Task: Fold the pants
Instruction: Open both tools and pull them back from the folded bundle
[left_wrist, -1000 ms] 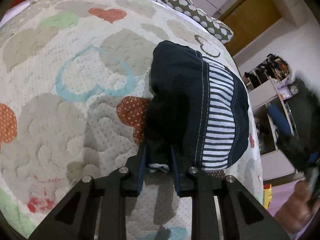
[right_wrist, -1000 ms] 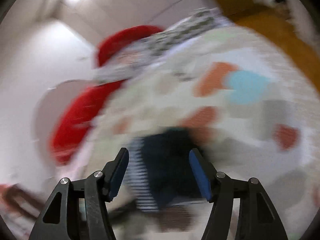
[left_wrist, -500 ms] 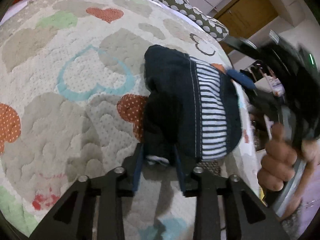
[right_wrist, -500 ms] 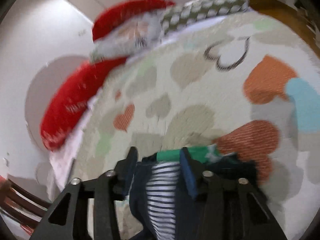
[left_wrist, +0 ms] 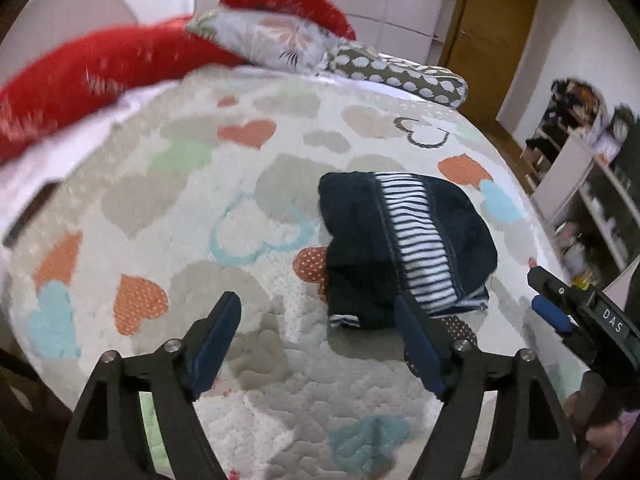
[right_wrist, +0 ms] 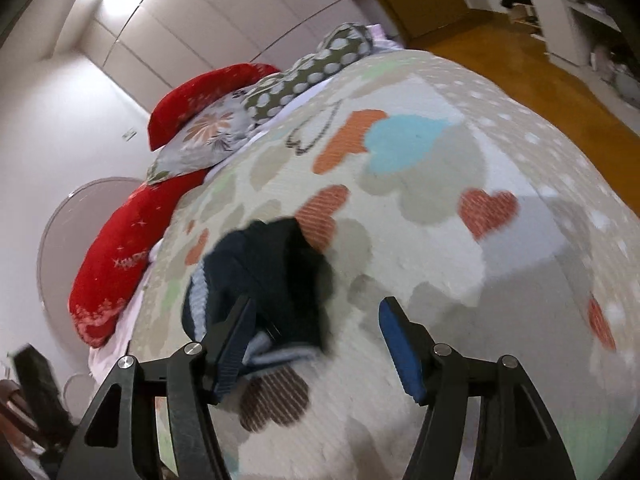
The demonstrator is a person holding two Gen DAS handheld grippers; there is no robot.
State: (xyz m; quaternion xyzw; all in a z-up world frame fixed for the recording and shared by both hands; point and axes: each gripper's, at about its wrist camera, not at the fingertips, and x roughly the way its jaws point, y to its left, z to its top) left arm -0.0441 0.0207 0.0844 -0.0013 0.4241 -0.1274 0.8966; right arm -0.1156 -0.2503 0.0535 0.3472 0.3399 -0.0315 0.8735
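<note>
The dark navy pants (left_wrist: 404, 244) with a white-striped side band lie folded in a compact bundle on the heart-patterned quilt (left_wrist: 160, 248). My left gripper (left_wrist: 320, 340) is open and empty, just in front of the bundle. My right gripper (right_wrist: 316, 344) is open and empty; the pants (right_wrist: 272, 276) sit just beyond its left finger. The right gripper also shows at the right edge of the left wrist view (left_wrist: 576, 316).
Red pillows (left_wrist: 92, 76), a floral pillow (left_wrist: 276, 40) and a dotted pillow (left_wrist: 400, 76) line the head of the bed. A wooden door (left_wrist: 492, 40) and shelves (left_wrist: 592, 184) stand right of the bed. Wooden floor (right_wrist: 532, 56) lies beyond the bed's edge.
Both grippers have let go of the pants, opened and drawn back from the bundle. The pants now rest flat on the quilt.
</note>
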